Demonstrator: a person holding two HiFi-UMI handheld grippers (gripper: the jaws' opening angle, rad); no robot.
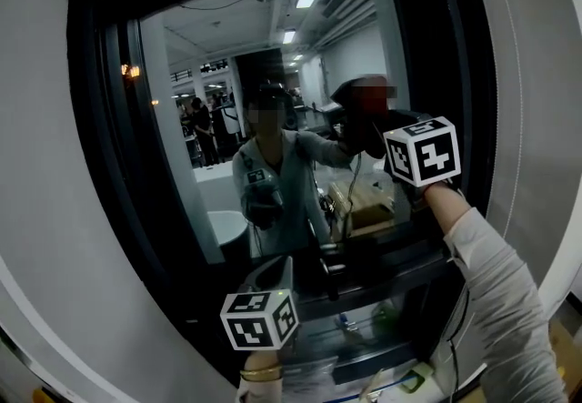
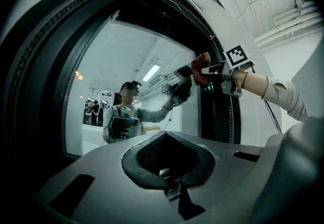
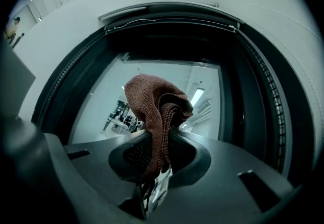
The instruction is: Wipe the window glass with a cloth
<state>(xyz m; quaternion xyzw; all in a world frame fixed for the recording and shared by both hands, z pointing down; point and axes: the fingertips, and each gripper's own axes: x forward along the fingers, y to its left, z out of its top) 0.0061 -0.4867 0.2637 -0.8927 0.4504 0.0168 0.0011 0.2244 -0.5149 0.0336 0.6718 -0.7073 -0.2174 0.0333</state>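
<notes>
The window glass (image 1: pixel 218 65) sits in a dark frame and mirrors the person and a lit room. A reddish-brown cloth (image 3: pixel 150 109) is pinched between the jaws of my right gripper (image 3: pixel 158 153). In the head view my right gripper (image 1: pixel 371 143) holds the cloth (image 1: pixel 356 130) up against the right part of the pane. The left gripper view shows the same cloth (image 2: pixel 201 61) and right gripper (image 2: pixel 211 70) at the glass (image 2: pixel 116 51) beside the frame. My left gripper (image 1: pixel 269 277) hangs low in front of the pane. My left gripper (image 2: pixel 169 170) has its jaws closed on nothing.
A thick black frame (image 1: pixel 107 128) with a rubber seal rings the pane, and white wall (image 1: pixel 41 210) surrounds it. Below the window a dark sill (image 1: pixel 382 260) and cluttered items (image 1: pixel 364 337) lie close to my left gripper. A thin cable (image 1: pixel 468 319) runs down by the right sleeve.
</notes>
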